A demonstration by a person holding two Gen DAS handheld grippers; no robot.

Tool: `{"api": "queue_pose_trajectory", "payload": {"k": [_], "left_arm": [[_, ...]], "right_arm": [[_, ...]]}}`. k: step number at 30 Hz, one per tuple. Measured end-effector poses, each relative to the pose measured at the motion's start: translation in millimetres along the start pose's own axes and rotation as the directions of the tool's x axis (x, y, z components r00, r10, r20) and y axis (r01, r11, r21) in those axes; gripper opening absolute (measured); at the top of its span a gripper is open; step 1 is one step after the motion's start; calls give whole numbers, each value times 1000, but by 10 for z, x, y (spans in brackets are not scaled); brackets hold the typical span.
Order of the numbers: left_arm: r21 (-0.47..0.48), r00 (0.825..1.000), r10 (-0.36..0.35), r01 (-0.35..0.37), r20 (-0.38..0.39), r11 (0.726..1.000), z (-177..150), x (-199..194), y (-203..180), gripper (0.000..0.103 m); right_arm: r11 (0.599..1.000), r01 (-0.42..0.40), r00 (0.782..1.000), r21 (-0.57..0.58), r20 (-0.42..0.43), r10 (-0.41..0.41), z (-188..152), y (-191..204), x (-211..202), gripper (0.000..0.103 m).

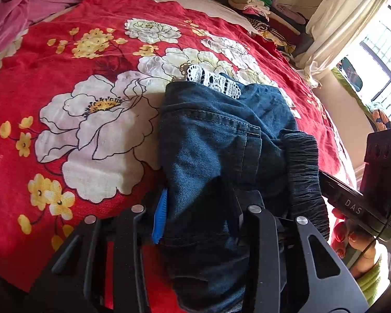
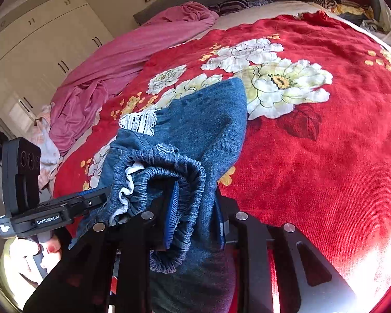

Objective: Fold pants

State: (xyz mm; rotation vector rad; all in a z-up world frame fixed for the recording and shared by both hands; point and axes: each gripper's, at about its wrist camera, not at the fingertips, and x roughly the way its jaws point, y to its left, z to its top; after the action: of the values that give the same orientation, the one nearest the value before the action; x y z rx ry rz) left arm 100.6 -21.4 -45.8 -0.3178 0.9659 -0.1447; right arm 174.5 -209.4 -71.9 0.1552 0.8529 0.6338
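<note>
The pants (image 1: 216, 135) are dark blue denim with an elastic waistband (image 1: 303, 167) and a white lace trim (image 1: 213, 79). They lie bunched on the red flowered blanket (image 1: 65, 60). My left gripper (image 1: 195, 208) is shut on a fold of denim near the back pocket; its blue pad (image 1: 159, 215) shows on the left and the other pad is hidden by cloth. In the right wrist view, my right gripper (image 2: 195, 216) is shut on the gathered waistband (image 2: 185, 182) of the pants (image 2: 211, 120), with a blue pad (image 2: 172, 216) on each side.
A pink sheet (image 2: 133, 52) is crumpled at the bed's far side. Stacked folded clothes (image 1: 268, 13) sit by the curtained window (image 1: 378, 60). White wardrobes (image 2: 39, 39) stand beyond the bed. A hand (image 1: 352, 237) holds the right gripper's body (image 1: 378, 172).
</note>
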Motion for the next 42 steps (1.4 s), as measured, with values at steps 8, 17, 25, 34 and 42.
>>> {"api": "queue_pose_trajectory", "payload": {"k": [8,17,25,34,42], "left_arm": [[28,999,-15,14,52,1000,114,-278,-106,15],[59,995,5,-10,100,998,568,-381,-163,15],[101,991,39,-52,127,994,948,-222,-261,15],[102,988,68,-83,137,991,1249,13,-234,15],[100,985,88,-103,149,990,1339,228,-199,15]], "right_arm": [[990,27,996,-136,92,-15,111,327,-258,18],[978,73,989,-195,140,-46,525,418,-214,18],[969,126,982,-215,166,-91,970,320,-14,18],[964,157,979,-213,162,-123,1232,207,238,18],[969,171,980,-181,134,-148,1321,72,474,18]]}}
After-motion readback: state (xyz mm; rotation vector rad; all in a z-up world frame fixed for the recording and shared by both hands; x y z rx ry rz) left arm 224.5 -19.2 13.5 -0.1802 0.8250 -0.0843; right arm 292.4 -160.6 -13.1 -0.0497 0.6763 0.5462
